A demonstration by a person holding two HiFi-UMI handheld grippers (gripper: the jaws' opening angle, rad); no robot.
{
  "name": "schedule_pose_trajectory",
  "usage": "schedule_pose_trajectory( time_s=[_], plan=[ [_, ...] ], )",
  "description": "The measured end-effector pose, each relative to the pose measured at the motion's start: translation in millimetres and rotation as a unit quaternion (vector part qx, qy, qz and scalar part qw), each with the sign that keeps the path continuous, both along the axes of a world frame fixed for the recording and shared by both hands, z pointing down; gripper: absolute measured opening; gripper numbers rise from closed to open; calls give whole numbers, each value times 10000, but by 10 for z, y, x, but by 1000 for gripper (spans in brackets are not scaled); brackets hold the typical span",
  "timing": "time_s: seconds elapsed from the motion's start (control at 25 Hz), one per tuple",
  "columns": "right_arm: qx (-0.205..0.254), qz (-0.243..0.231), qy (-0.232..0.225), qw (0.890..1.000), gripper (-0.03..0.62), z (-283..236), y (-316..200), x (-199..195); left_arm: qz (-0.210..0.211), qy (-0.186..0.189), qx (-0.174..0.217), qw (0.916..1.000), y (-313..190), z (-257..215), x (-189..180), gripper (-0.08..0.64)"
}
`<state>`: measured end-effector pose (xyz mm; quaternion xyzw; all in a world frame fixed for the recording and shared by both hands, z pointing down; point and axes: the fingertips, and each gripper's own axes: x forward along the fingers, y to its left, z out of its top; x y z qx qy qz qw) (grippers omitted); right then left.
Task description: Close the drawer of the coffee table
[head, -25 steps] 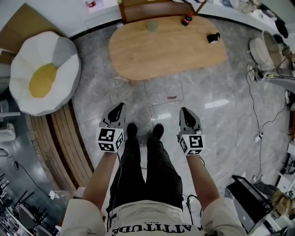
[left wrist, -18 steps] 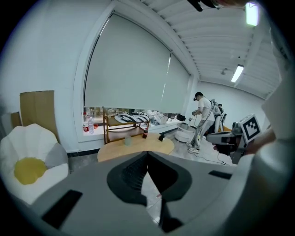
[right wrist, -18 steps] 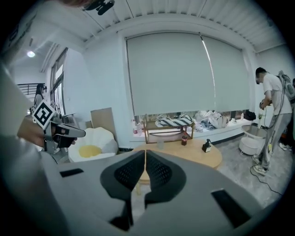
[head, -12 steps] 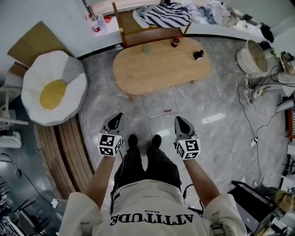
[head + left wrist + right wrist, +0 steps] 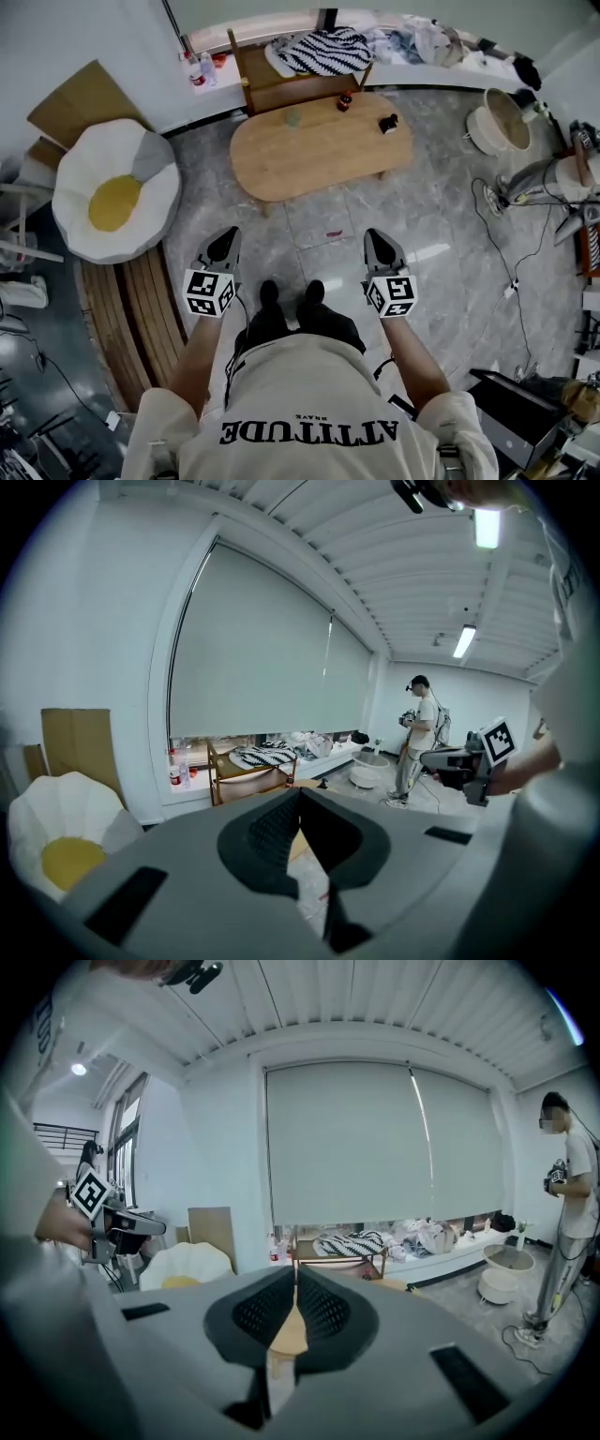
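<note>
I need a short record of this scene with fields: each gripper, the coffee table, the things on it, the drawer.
left gripper: shut, empty, apart from the table
right gripper: shut, empty, apart from the table
coffee table: oval, wooden, ahead of the person
on the table: cup, reddish item, black item
drawer: not visible in these views

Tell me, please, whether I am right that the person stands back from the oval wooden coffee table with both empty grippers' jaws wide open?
Not open: the left gripper and right gripper, each in its own gripper view, show jaws shut and empty. The person does stand back from the coffee table.
</note>
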<state>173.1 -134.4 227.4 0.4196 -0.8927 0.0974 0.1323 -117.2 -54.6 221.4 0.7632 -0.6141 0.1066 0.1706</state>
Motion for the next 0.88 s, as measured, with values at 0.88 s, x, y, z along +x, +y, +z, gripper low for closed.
schedule_pose_trajectory(
  time_s=[0.88],
  plan=[
    [580, 268, 130, 9979, 25, -689, -32, 339, -141, -107, 517, 9985, -12, -668, -149, 21]
  ],
)
